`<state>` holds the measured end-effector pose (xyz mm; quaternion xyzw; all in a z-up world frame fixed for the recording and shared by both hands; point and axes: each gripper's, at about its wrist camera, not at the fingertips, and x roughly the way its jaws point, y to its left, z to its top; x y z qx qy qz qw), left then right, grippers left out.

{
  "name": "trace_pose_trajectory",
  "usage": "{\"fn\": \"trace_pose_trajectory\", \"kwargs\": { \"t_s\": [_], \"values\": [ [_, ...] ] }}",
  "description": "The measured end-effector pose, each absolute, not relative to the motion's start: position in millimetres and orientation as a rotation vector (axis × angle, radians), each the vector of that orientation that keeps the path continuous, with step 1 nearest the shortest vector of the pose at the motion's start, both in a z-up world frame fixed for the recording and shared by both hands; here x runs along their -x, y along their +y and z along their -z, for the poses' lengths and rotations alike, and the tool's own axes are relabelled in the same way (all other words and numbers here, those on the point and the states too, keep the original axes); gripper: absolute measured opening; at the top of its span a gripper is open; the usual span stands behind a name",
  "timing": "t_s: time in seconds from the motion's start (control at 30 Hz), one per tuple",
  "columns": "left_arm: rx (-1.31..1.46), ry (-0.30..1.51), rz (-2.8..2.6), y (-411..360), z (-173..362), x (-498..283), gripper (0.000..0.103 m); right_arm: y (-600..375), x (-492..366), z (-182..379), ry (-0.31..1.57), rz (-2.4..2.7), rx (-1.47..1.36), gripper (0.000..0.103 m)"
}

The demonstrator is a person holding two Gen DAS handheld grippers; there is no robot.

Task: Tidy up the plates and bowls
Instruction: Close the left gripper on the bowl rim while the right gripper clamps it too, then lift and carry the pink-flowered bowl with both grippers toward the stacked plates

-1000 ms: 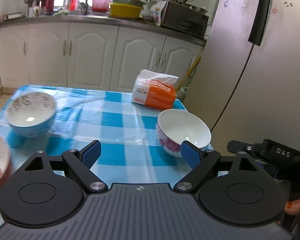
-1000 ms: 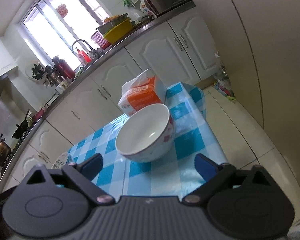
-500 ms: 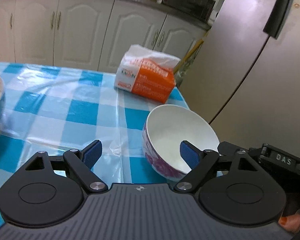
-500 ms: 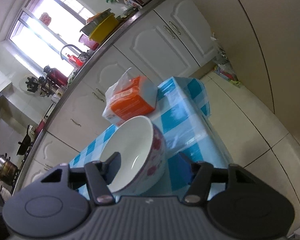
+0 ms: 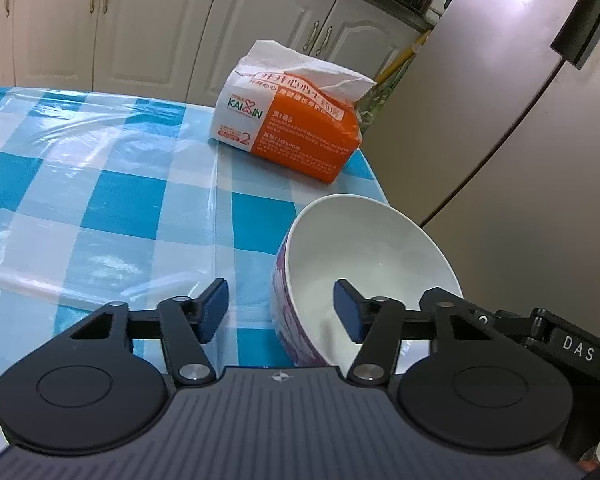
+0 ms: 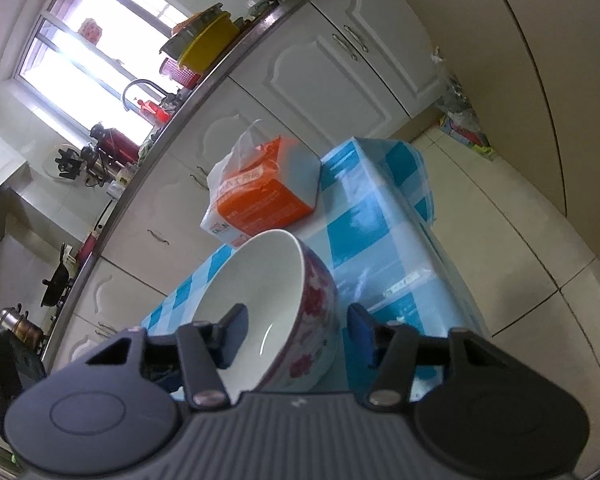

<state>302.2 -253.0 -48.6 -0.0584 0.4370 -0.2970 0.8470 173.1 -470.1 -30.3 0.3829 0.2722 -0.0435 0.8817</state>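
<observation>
White bowl (image 5: pixel 364 264): floral outside, sat near the table's (image 5: pixel 100 200) right edge, just in front of the orange tissue pack (image 5: pixel 288 136)
Left gripper (image 5: pixel 280 310): fingers closing astride the bowl's near rim, not yet pressing
Right gripper (image 6: pixel 300 328): fingers closing astride the opposite rim, pads not touching

Daylight floods through the window (image 6: pixel 92 52) at far left, blown out white. Glare streaks the plastic-covered tablecloth (image 5: pixel 100 184). Fisheye bends the cabinets (image 6: pixel 340 64) at the edges; focus is slightly soft.
</observation>
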Motion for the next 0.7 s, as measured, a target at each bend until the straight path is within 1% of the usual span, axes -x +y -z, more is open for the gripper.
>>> {"fn": "trace_pose_trajectory", "kwargs": {
  "t_s": [0.13, 0.2, 0.27, 0.3, 0.37, 0.43, 0.63, 0.7],
  "values": [
    [0.127, 0.921, 0.626, -256, 50, -306, 0.051, -471, -178, 34, 0.575, 0.086, -0.809, 0.049],
    [0.132, 0.927, 0.629, -257, 52, -308, 0.046, -472, -179, 34, 0.579, 0.088, -0.805, 0.048],
    [0.139, 0.935, 0.631, -259, 55, -310, 0.038, -473, -181, 36, 0.583, 0.093, -0.809, 0.045],
    [0.145, 0.940, 0.633, -259, 56, -310, 0.037, -473, -181, 36, 0.586, 0.093, -0.810, 0.043],
    [0.150, 0.948, 0.642, -260, 58, -311, 0.032, -472, -182, 37, 0.594, 0.098, -0.798, 0.039],
    [0.155, 0.951, 0.647, -260, 60, -310, 0.029, -471, -183, 38, 0.603, 0.106, -0.783, 0.033],
    [0.141, 0.937, 0.631, -261, 63, -305, 0.015, -469, -182, 38, 0.601, 0.116, -0.767, 0.031],
    [0.132, 0.930, 0.617, -262, 62, -304, 0.013, -468, -183, 38, 0.605, 0.118, -0.753, 0.031]
  ]
}}
